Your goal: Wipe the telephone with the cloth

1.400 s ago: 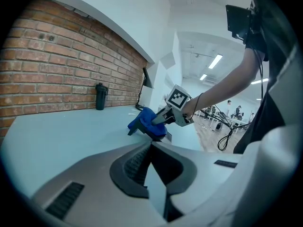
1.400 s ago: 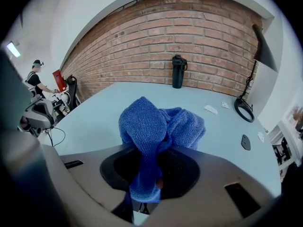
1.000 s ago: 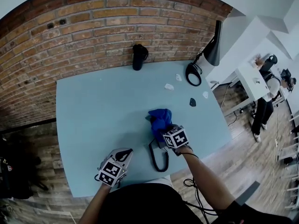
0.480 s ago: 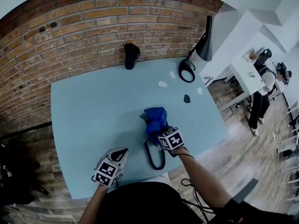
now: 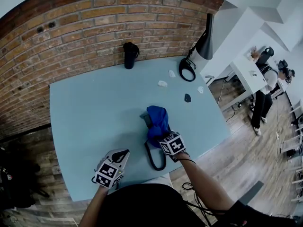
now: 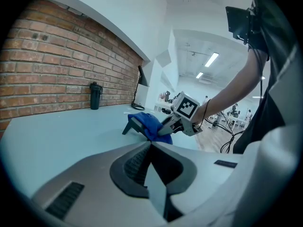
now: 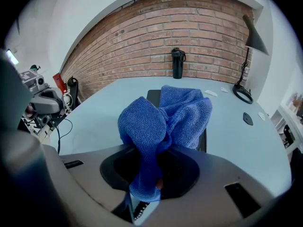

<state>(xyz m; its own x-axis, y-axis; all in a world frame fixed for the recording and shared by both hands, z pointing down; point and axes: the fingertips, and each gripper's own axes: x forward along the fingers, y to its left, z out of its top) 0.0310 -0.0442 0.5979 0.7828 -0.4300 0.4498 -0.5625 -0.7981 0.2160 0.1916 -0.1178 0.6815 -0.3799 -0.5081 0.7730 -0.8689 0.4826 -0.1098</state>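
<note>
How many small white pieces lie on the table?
3: far piece near the lamp, middle piece nearer the cloth, right piece by the table edge. Others may be hidden.

- A black flask (image 5: 129,55) stands at the desk's (image 5: 90,112) far edge, against the brick wall (image 5: 94,27).
- A black lamp (image 5: 203,44) occupies the far right corner.
- White scraps (image 5: 162,83) and a small dark piece (image 5: 187,98) lie near the right edge.

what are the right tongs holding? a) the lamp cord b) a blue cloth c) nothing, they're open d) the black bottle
B: in the right gripper view the right tongs are shut on the blue cloth, which bunches up out of the jaws.
</note>
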